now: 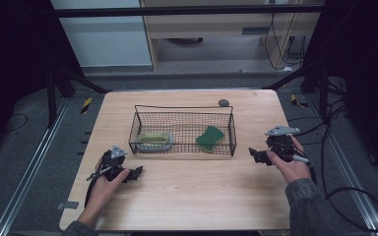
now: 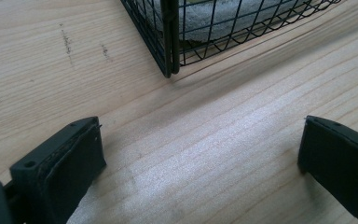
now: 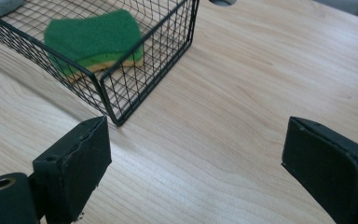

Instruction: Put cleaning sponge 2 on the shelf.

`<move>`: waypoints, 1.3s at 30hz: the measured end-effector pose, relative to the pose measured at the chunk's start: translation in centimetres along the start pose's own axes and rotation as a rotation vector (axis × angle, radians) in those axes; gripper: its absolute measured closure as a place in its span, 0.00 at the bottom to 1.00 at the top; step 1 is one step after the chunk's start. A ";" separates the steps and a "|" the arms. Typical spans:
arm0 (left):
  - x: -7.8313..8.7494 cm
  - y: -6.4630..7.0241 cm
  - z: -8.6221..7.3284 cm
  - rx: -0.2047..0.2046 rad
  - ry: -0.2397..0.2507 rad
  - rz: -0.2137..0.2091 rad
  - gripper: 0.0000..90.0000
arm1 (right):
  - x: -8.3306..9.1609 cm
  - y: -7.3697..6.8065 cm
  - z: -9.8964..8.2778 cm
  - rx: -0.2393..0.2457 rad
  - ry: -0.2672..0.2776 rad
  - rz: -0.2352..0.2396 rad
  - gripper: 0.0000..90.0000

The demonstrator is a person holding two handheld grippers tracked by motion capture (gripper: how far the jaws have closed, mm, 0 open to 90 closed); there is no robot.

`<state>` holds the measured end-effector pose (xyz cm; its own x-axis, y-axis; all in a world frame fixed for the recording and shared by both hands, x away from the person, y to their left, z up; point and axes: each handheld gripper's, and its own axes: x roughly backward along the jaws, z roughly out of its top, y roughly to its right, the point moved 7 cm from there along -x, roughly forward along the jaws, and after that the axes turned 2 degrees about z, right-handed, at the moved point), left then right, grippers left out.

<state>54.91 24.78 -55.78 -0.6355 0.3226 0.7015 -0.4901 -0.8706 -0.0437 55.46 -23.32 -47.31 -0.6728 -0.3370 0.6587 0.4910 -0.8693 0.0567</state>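
Observation:
A black wire basket (image 1: 232,129) stands on the middle of the wooden table. Inside it a green sponge (image 1: 209,138) lies at the right end and a pale folded cloth (image 1: 153,140) at the left end. The left gripper (image 1: 137,173) rests low on the table just in front of the basket's left corner (image 2: 168,60), jaws wide apart and empty. The right gripper (image 1: 254,154) hovers beside the basket's right front corner (image 3: 116,119), open with nothing between its jaws. In the right gripper view the green sponge (image 3: 95,39) sits just behind the mesh.
A small grey round object (image 1: 223,103) lies on the table behind the basket's far right corner. Bare wood (image 1: 197,191) stretches from the basket to the near edge. Cables trail over the floor at the right, and dark frame legs stand at both far corners.

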 end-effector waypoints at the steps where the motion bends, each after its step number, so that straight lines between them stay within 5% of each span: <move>1: 0.0 0.0 0.0 0.000 0.000 0.000 0.00 | -0.1 0.1 -0.2 -0.003 -0.002 0.001 0.09; 23: 0.0 0.0 0.0 0.000 0.000 0.000 0.00 | -1.6 1.9 -5.7 -0.096 -0.056 -0.022 0.10; 39: 0.0 0.0 0.0 0.000 0.000 0.000 0.00 | -2.8 1.8 -8.0 -0.144 -0.057 -0.025 0.09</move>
<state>54.91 24.78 -55.78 -0.6354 0.3227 0.7015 -0.4900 -0.8707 -0.0433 53.80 -26.83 -55.00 -0.6492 -0.2968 0.7003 0.3869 -0.9216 -0.0318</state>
